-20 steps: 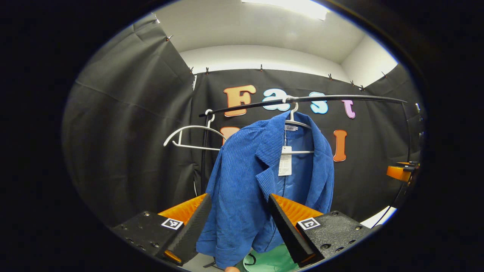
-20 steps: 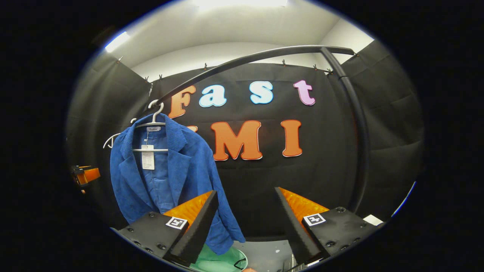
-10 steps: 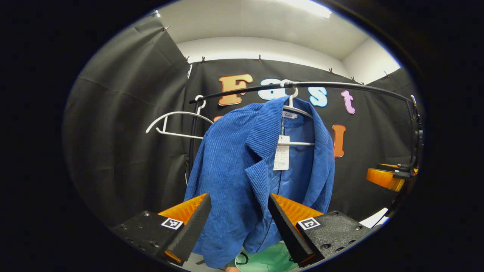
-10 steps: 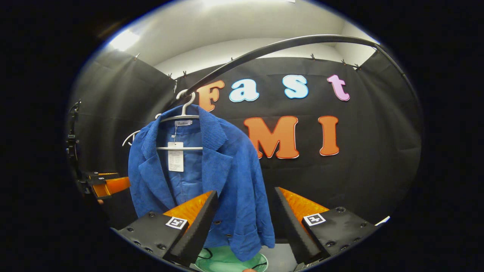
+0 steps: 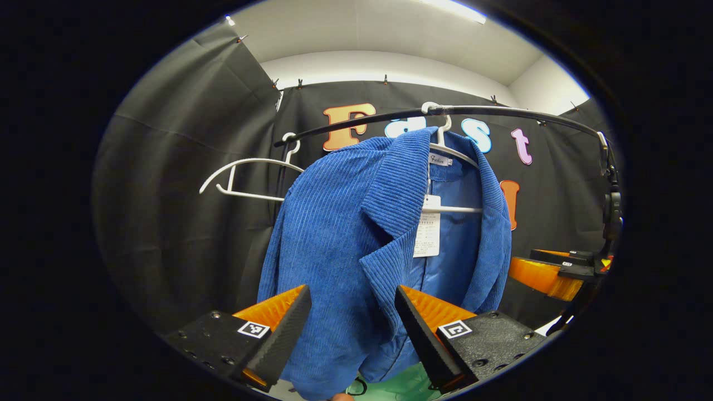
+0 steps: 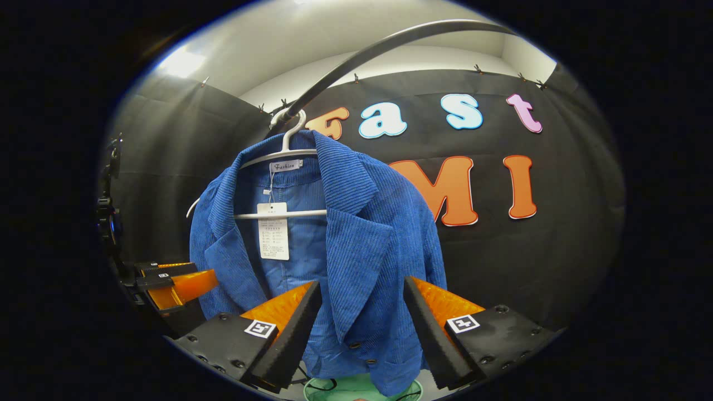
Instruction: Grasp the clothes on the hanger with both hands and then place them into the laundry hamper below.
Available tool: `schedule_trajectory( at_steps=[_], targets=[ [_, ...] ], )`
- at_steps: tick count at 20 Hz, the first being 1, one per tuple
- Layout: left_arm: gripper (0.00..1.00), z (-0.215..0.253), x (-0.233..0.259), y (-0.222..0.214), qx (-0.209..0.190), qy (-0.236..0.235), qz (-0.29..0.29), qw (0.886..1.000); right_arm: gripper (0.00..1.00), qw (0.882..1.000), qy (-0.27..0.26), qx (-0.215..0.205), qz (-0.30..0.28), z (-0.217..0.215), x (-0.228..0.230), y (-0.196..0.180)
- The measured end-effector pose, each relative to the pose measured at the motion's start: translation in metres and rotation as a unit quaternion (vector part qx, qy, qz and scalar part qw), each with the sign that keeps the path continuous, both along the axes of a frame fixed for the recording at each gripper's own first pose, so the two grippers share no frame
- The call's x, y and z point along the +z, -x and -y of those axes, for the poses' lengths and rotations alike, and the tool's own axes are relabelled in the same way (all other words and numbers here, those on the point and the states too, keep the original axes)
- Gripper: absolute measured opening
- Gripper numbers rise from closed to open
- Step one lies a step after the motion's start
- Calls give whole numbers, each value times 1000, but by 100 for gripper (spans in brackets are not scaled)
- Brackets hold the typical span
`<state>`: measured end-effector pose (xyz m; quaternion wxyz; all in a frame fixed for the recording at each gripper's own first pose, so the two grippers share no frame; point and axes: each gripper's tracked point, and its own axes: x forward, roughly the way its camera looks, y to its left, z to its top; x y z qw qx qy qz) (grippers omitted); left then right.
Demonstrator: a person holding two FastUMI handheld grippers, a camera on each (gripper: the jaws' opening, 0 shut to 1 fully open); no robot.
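A blue corduroy jacket with a white tag hangs on a white hanger from a black rail. My left gripper is open, its fingers framing the jacket's left front panel without touching it. The right gripper is open too, just short of the right front panel. Below the hem lies the green laundry hamper. In the left gripper view the right gripper shows at the far right; in the right gripper view the left gripper shows at the left.
An empty white hanger hangs on the rail to the left of the jacket. The rack's upright post stands at the right. Black cloth walls close the booth behind and on both sides.
Both grippers have moved closer to the jacket, which now looms larger in each view. The two grippers have drawn nearer to each other. Both stay open.
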<state>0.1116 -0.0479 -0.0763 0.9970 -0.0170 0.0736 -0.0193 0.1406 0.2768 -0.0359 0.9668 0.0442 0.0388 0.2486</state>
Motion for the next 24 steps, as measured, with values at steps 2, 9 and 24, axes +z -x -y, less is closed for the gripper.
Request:
schedule_trajectory(
  at_steps=[2, 9, 24],
  targets=[
    [95, -1, -2, -9, 5, -4, 1, 1000, 89, 1000, -4, 5, -3, -9, -1, -11],
    [92, 6, -6, -26, 16, -3, -5, 1000, 97, 1000, -5, 19, -6, -32, -12, -39],
    [36, 19, -25, -57, 4, -17, -17, 1000, 18, 997, -56, 61, -10, -33, -4, -58]
  ],
)
